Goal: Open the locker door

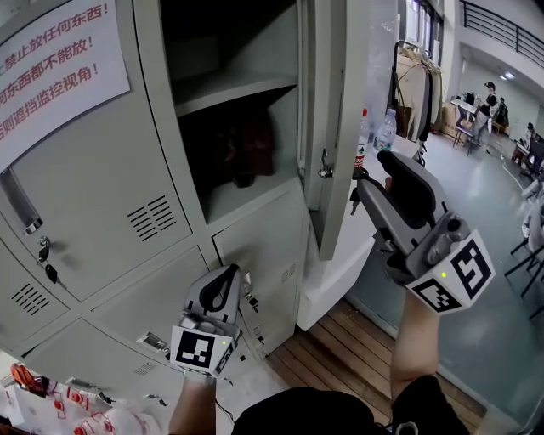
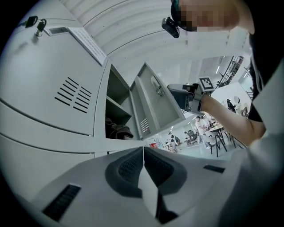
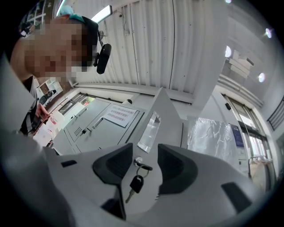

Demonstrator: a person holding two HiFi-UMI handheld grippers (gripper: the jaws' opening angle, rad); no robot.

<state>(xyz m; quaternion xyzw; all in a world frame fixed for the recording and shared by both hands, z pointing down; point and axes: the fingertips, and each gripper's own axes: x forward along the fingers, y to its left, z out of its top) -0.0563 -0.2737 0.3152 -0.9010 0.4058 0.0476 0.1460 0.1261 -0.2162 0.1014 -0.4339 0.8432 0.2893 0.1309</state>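
This is a locker corner in a large open workplace hall. A bank of pale grey metal lockers point(image 1: 102, 212) has vent slits point(image 1: 153, 219) and a white paper notice point(image 1: 51, 59) printed in red. Beyond it, people point(image 1: 489, 98) sit at tables point(image 1: 463, 106) on a glossy grey floor point(image 1: 476, 255), under a railed gallery point(image 1: 501, 25).

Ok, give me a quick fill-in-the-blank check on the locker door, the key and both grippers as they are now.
1. The locker door stands ___.
2. A key hangs from the door's ___.
3. The jaws of the right gripper stand ___, with the key between them, untouched.
4. The jaws of the left gripper are ___, with nothing between them.
Missing words: open; lock; apart; shut.
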